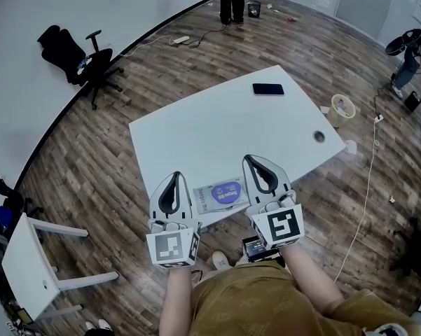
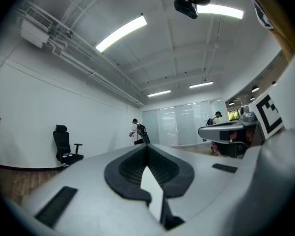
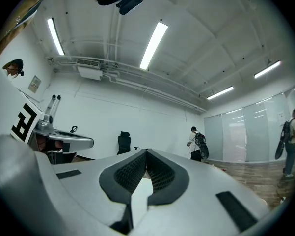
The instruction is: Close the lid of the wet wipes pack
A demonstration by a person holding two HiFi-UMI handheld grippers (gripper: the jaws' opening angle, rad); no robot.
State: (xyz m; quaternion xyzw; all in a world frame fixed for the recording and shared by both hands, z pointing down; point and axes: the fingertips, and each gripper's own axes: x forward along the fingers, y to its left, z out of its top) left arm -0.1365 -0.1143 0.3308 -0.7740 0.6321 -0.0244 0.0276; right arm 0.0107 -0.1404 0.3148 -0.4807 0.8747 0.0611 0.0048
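Closest to me, on either side of the flat wet wipes pack with the purple oval label (image 1: 222, 195), I have both grippers in view. The left gripper (image 1: 176, 177) sits just left of the pack. Its jaws are pressed together at the tips and nothing is between them. The right gripper (image 1: 251, 161) sits just right of the pack, and its jaws are likewise pressed together on nothing. From the head view I see neither gripper touching the pack.

The pack lies flat at the near edge of the white rectangular worktop (image 1: 217, 128), between the two grippers. I cannot tell from here whether its lid is fully down.

Further out from the pack, a black slab phone (image 1: 268, 89) lies well apart from it, near the worktop's far edge. A round cable hole (image 1: 319, 136) sits to the pack's far right.

Beyond the worktop, far left of the pack, a black wheeled office chair (image 1: 80, 58) stands on the wood-plank floor (image 1: 91, 159).
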